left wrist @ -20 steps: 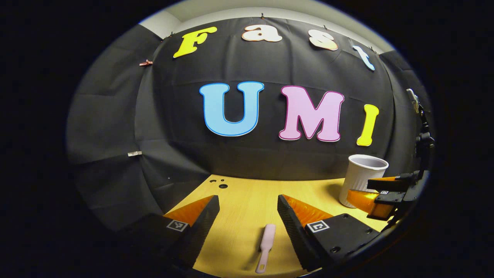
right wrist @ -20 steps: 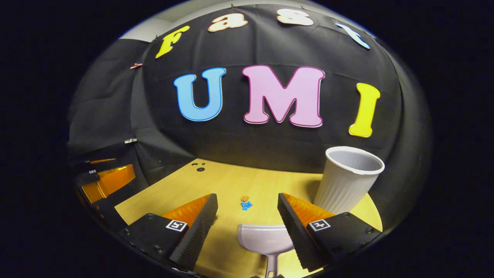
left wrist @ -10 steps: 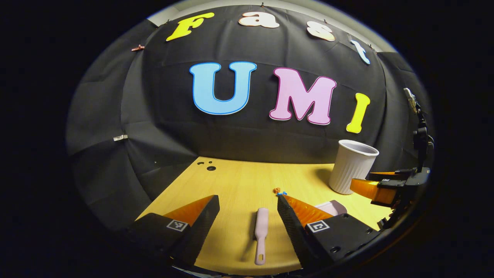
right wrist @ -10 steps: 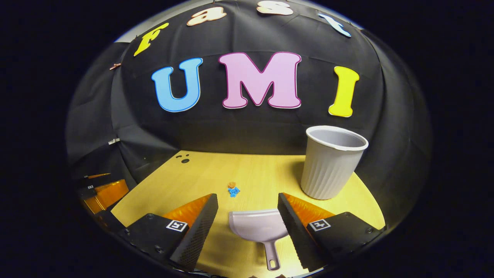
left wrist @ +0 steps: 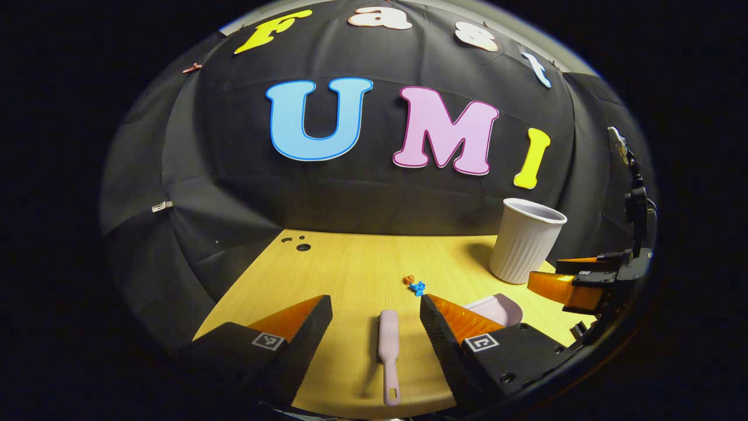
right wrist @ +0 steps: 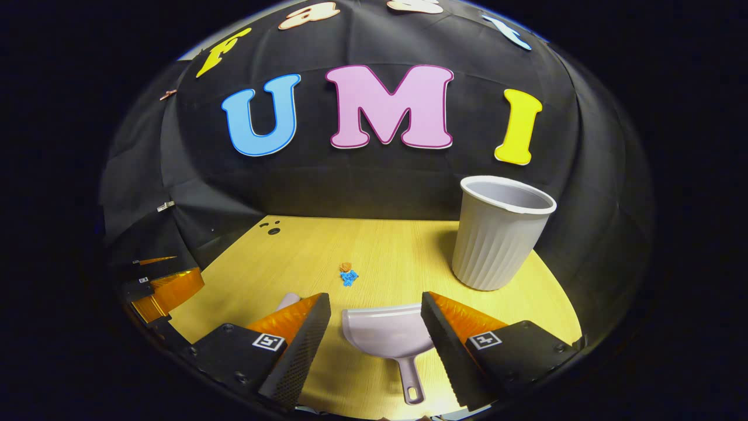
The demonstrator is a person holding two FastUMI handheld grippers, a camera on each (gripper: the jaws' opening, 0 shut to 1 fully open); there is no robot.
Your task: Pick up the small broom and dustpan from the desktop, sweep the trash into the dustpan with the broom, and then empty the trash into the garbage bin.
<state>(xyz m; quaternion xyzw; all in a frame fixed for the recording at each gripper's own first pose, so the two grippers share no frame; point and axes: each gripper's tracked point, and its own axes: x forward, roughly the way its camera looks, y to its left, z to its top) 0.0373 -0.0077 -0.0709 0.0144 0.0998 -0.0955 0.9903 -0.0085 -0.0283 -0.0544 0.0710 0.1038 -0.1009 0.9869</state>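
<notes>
A small pink broom lies flat on the wooden desk, handle toward me, between the spread fingers of my open left gripper, which hovers above it. The pale dustpan lies on the desk with its handle toward me, under my open right gripper. Its edge also peeks out in the left gripper view as the dustpan. Small orange and blue trash bits lie mid-desk beyond the pan, seen too as trash. A ribbed white bin stands upright at the back right.
The other gripper hangs at the right edge of the left gripper view, and the left one at the left edge of the right gripper view. A few dark holes mark the desk's far left corner. Black cloth walls the desk.
Both grippers have tilted down and drawn back, so more desk shows. The broom and dustpan now lie fuller in view between the fingers, and the trash appeared in the left gripper view.
</notes>
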